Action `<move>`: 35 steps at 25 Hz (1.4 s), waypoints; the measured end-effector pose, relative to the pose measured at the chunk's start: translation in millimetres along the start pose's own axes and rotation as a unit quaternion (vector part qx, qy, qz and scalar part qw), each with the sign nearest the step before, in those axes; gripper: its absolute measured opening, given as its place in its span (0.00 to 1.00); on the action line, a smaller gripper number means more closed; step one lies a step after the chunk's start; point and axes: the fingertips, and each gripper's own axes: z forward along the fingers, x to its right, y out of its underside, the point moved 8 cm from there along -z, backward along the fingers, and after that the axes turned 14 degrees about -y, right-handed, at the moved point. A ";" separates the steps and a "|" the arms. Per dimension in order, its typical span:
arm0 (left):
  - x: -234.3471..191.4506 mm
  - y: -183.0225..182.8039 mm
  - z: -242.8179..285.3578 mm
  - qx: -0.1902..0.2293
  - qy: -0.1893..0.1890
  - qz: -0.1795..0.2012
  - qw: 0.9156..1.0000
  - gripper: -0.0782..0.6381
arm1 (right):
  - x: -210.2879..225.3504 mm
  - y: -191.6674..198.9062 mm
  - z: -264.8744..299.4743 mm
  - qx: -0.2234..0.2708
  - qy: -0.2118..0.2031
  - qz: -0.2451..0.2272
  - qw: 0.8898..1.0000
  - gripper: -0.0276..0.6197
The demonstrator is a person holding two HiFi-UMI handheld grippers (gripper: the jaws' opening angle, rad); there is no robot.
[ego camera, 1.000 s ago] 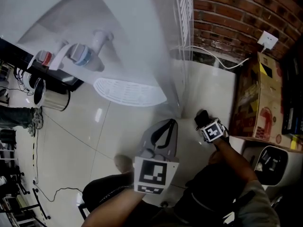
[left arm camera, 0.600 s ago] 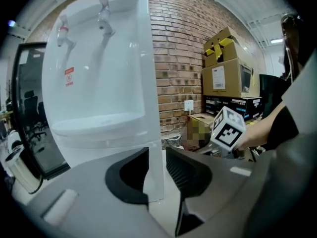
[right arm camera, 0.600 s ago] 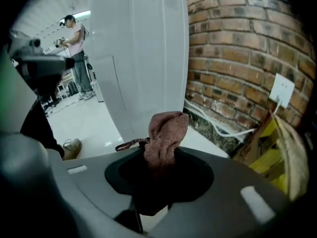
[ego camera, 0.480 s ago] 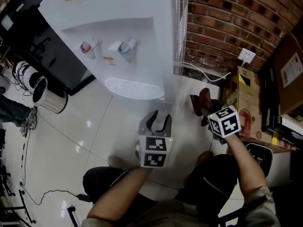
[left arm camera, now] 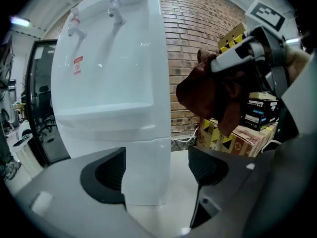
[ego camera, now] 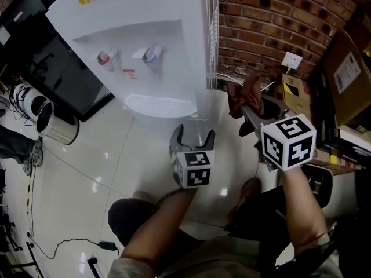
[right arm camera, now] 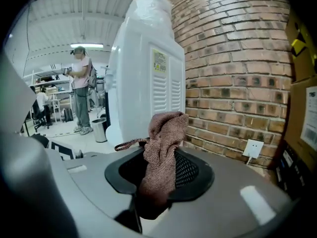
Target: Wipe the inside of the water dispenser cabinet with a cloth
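A metal bin (ego camera: 55,129) is standing at the left edge of the tiled floor (ego camera: 116,167). Further right, the white water dispenser (ego camera: 145,33) is standing on the floor with its back close to the brick wall (ego camera: 261,22). Its red tap (ego camera: 105,58), blue tap (ego camera: 152,54) and drip tray (ego camera: 159,105) are facing the person. In front of the dispenser, the left gripper (ego camera: 192,139) is hovering over the floor and pointing at the lower body of the dispenser without touching it. Its jaws have just been opening and are standing wide, with nothing between the pads. To the right, the right gripper (ego camera: 246,106) is hanging near the dispenser's right side, in front of the brick wall. Its jaws are pinching the brown cloth (ego camera: 240,91) narrowly, and the cloth is bunching up above the pads and drooping below them. A white wall socket (ego camera: 291,60) is sitting on the brick wall just beyond it. Cardboard boxes (ego camera: 348,68) are leaning along the floor's right edge.
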 end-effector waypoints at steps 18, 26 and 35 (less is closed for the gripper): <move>14.1 0.5 39.6 -0.010 -0.125 -0.016 0.992 0.72 | -25.6 -7.4 22.7 0.024 -0.033 -0.091 0.995 0.26; 3.6 4.6 32.5 -0.018 -0.096 -0.004 0.995 0.66 | -26.6 -9.9 13.0 0.028 -0.034 -0.093 0.995 0.26; -11.8 23.1 -7.1 -0.027 -0.058 0.030 0.998 0.59 | -44.8 -11.2 -4.4 0.013 -0.043 -0.106 0.993 0.26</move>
